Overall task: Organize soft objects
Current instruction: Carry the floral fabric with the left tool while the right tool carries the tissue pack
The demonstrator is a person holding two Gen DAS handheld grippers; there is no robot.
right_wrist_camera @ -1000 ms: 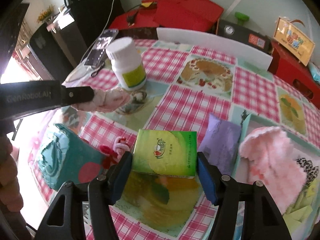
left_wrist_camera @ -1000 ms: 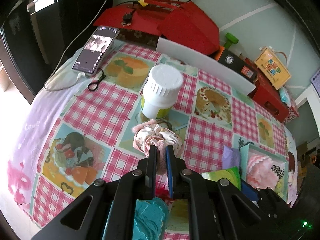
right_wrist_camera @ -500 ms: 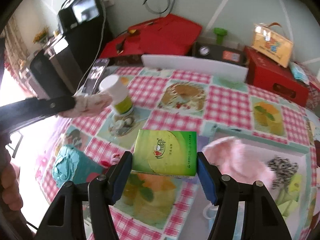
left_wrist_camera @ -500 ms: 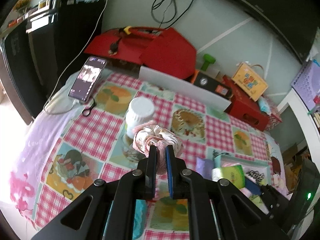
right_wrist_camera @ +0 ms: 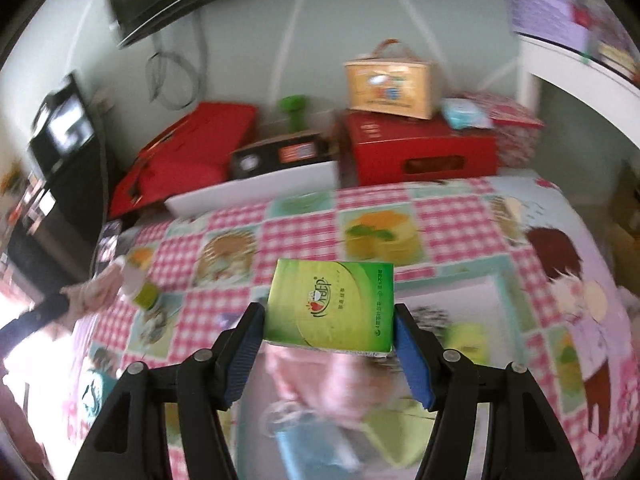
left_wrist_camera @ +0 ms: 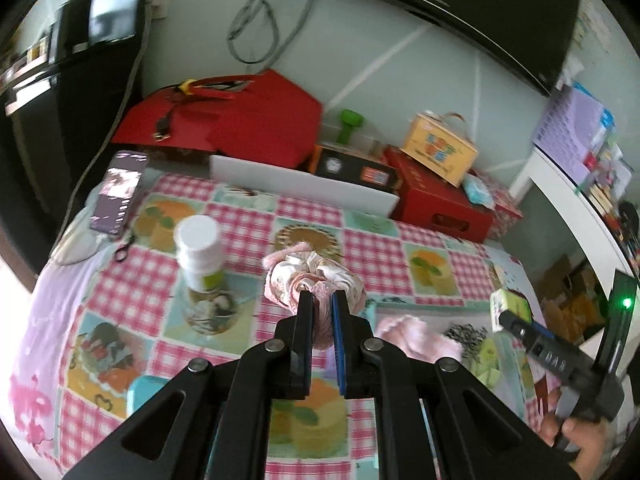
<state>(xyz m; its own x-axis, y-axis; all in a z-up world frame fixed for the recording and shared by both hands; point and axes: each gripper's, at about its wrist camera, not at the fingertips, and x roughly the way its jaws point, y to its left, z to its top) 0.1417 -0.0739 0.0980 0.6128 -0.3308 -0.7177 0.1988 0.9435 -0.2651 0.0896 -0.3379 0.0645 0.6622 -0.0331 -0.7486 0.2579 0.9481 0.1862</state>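
Note:
My left gripper [left_wrist_camera: 322, 316] is shut on a pink and white fabric scrunchie [left_wrist_camera: 310, 278] and holds it well above the checked tablecloth. My right gripper [right_wrist_camera: 330, 326] is shut on a green tissue pack [right_wrist_camera: 330, 308] and holds it above the tray [right_wrist_camera: 504, 280], which holds a pink fluffy item [right_wrist_camera: 320, 372] and green soft things. In the left wrist view the tray [left_wrist_camera: 374, 306] lies at the right with the pink fluffy item [left_wrist_camera: 414, 338] in it, and the right gripper with the tissue pack [left_wrist_camera: 510, 308] hovers over it.
A white pill bottle [left_wrist_camera: 200, 252] stands on the table left of the scrunchie. A phone [left_wrist_camera: 118, 196] and cable lie at the far left. A teal pouch [left_wrist_camera: 140, 394] lies near the front. Red boxes [left_wrist_camera: 436, 200] and a white board [left_wrist_camera: 304, 190] line the back edge.
Both grippers have risen high above the table. The right gripper carried the tissue pack rightwards over the tray. The left gripper lifted the scrunchie away from the bottle.

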